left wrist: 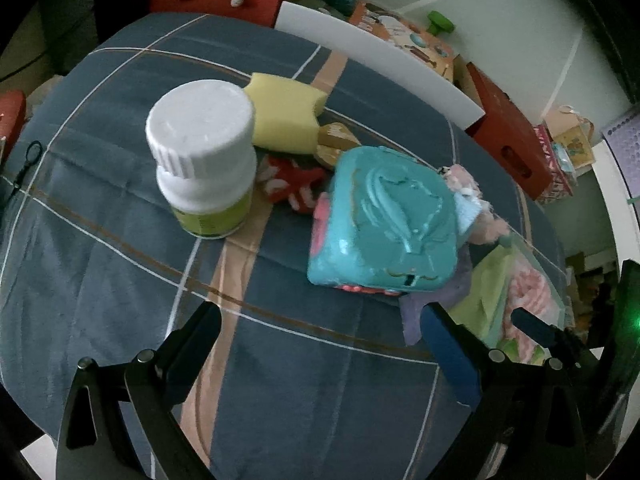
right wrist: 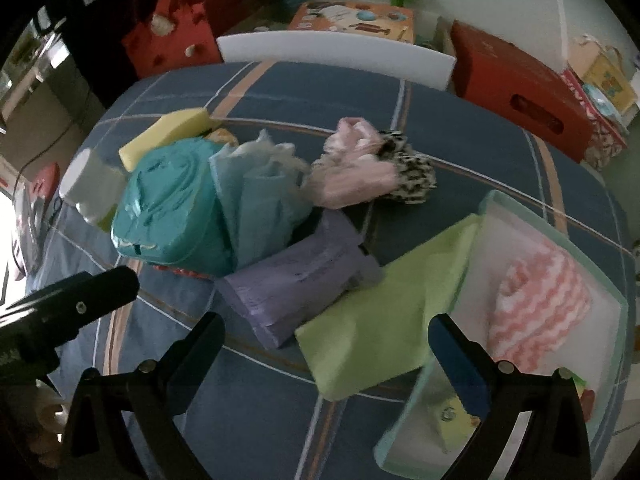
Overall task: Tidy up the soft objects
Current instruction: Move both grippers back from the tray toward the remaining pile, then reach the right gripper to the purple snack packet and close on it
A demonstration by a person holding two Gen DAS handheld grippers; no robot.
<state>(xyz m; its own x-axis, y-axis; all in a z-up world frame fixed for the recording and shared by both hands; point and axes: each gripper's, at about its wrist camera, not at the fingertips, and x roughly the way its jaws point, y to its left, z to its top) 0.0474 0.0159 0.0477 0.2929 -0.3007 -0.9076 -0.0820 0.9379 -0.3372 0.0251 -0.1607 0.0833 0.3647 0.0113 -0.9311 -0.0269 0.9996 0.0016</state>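
Your left hand-held gripper (left wrist: 320, 344) and right hand-held gripper (right wrist: 326, 344): both spread wide, empty, above the plaid-covered counter (left wrist: 100, 272). Green cloth (right wrist: 384, 312) drapes over the tray (right wrist: 612, 292) rim (pink-striped cloth (right wrist: 540, 312) inside); purple cloth (right wrist: 296, 284) just beside.

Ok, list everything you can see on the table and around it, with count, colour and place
Bottle: one, white, table left.
Sponge: one, yellow, behind bottle.
Soft cube: one, teal, table centre.
Cloth: one, light blue, beside cube.
Pouch: one, purple, front of cube.
Cloth: one, green, draped over tray edge.
Tray: one, pale green, table right.
Towel: one, pink-white, in tray.
Boxes: red, beyond table.
Left gripper: open.
Right gripper: open.
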